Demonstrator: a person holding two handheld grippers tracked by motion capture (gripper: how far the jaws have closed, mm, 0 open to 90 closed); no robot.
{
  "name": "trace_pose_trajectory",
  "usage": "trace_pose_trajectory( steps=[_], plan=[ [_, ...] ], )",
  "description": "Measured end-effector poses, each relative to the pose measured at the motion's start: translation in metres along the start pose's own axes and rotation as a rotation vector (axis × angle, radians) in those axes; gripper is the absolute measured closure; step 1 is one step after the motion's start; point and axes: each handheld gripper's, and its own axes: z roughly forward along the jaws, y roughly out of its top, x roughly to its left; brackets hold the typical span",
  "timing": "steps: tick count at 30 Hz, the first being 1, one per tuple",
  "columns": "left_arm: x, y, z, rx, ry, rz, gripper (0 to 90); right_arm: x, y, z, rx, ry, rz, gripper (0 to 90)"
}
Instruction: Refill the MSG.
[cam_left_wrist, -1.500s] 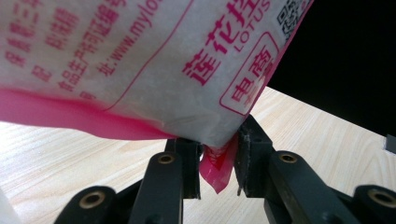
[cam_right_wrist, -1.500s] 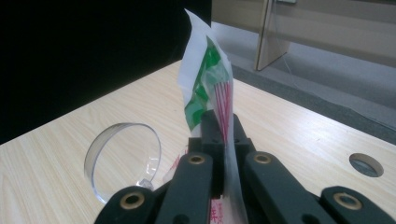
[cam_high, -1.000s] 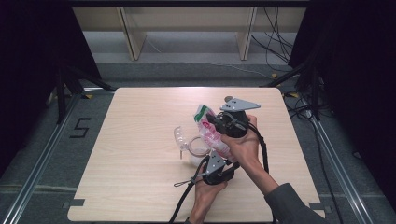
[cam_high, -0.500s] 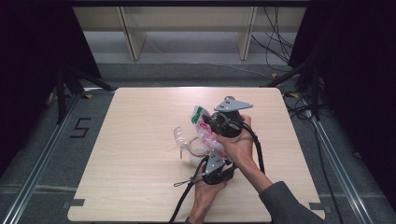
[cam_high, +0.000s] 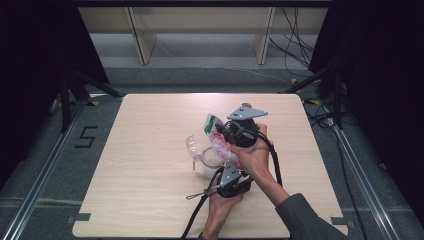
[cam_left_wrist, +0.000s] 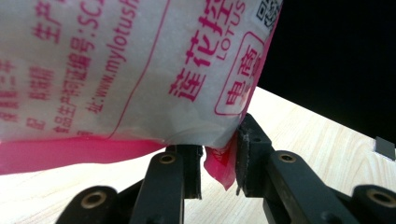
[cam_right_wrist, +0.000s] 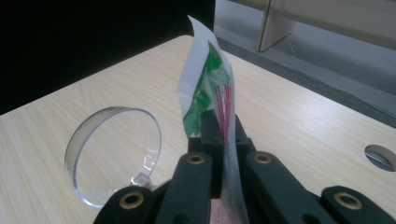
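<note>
The desk (cam_high: 150, 165) is a pale wooden top, and everything below is placed against the clear glass cup (cam_high: 196, 148) lying on its side near the desk's middle.

Just right of the cup, lifted off the wood, is the sachet (cam_high: 216, 136), a white plastic packet with pink print and a green band at its far end. It is stretched between both hands.

The right tool (cam_right_wrist: 219, 126) grips the sachet's far end, on the side of the cup away from the person; its jaws are fully closed, pinching the thin sealed edge flat. The left tool (cam_left_wrist: 218, 161) sits on the person's side of the cup, jaws set narrow with the pink bottom corner of the sachet caught between them.

The step looks like tearing or opening the sachet beside the cup. To do it well, I judge the right grip should stay firm, the left should bite fully onto the corner, and the pull should run across the seal, with the opening kept toward the cup's mouth so contents do not spill onto the wood.
</note>
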Motion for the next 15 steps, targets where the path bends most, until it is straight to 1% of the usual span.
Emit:
trace_pose_trajectory(
  steps=[2,3,4,6,7,8,9,11,12,13,14,15],
  plan=[
    [-0.0004,0.0001,0.0001,-0.002,-0.004,-0.004,73.9,0.0002,-0.0002,0.0002,-0.001,-0.007,-0.013,90.0],
    [-0.0005,0.0001,0.0002,-0.004,-0.003,-0.004,73.9,0.0004,0.0,-0.0002,0.008,-0.002,-0.013,90.0],
    [-0.0004,0.0,0.0001,-0.005,-0.004,-0.006,73.8,0.0008,-0.0002,0.0005,0.003,-0.002,-0.011,90.0],
    [0.0001,-0.0004,0.0006,-0.01,-0.008,-0.011,73.9,0.0005,-0.0002,0.0012,0.003,0.003,-0.021,90.0],
    [0.0002,-0.0005,0.0008,-0.01,-0.01,-0.013,73.8,0.001,-0.0005,0.0011,0.011,0.002,-0.016,90.0],
    [0.0002,-0.0005,0.0004,-0.006,-0.009,-0.011,73.8,0.0009,-0.0013,0.0031,-0.006,-0.006,-0.019,90.0],
    [0.0001,-0.0008,0.0006,-0.007,-0.01,-0.011,73.8,0.0007,-0.0012,0.0026,0.009,-0.002,-0.021,90.0],
    [0.0002,-0.0009,0.0006,-0.005,-0.01,-0.013,73.8,0.0014,-0.0014,0.0034,0.011,-0.001,-0.021,90.0],
    [0.0003,-0.0009,0.0007,-0.005,-0.01,-0.014,73.8,0.0012,-0.0014,0.0042,0.018,0.003,-0.029,90.0],
    [0.0006,-0.0009,0.0006,-0.008,-0.012,-0.014,73.9,0.0012,-0.0018,0.0054,0.009,0.006,-0.023,90.0],
    [0.0006,-0.0009,0.0004,-0.008,-0.012,-0.013,73.9,0.0014,-0.0016,0.0053,0.014,0.0,-0.026,90.0],
    [0.0007,-0.001,0.0002,-0.009,-0.014,-0.015,73.8,0.0028,-0.0021,0.0064,0.005,-0.009,-0.021,90.0]
  ],
)
